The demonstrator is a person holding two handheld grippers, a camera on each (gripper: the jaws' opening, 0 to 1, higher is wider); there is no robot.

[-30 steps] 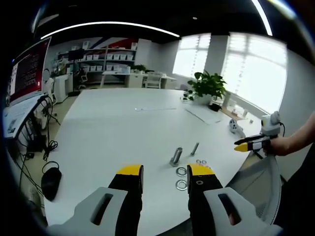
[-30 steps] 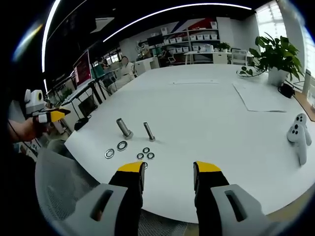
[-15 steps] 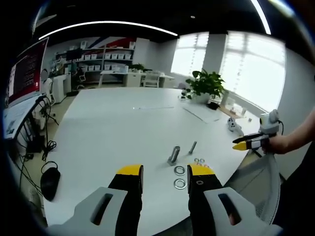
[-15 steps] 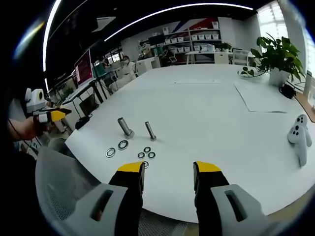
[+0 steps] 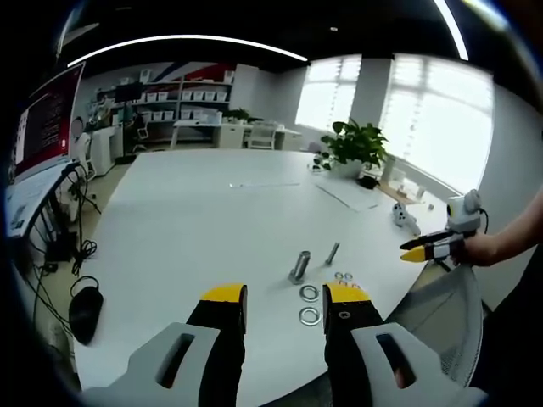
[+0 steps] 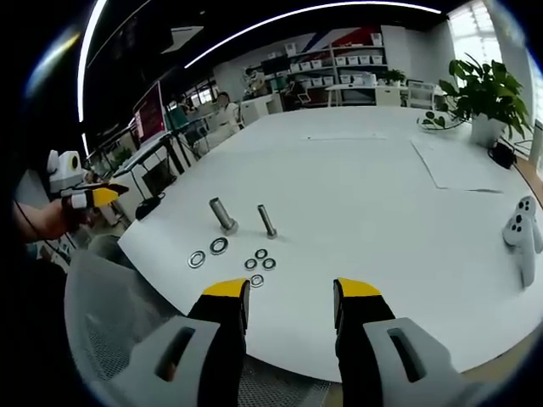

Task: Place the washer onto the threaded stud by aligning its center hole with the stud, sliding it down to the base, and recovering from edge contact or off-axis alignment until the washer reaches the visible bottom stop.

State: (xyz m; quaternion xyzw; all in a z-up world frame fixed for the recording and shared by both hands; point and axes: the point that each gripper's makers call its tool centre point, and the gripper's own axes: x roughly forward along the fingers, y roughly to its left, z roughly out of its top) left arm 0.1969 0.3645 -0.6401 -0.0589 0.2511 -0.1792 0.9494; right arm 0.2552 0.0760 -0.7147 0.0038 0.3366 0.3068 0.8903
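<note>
White tabletop (image 6: pixel 382 195) carries two upright metal threaded studs (image 6: pixel 223 214) with loose steel washers (image 6: pixel 219 246) just beside them. We judge nothing grasped: left tongs (image 5: pixel 284 298) and right tongs (image 6: pixel 290 291) gape apart, empty. Next, pinch one washer.

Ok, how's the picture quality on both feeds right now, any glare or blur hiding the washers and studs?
Left gripper view: the windows are blown out, but the white table is evenly lit and the large washers read sharp. Right gripper view: the ceiling light strip bows from fisheye distortion; both studs are crisp with soft shadows, while the small washers are tiny though distinguishable.
</note>
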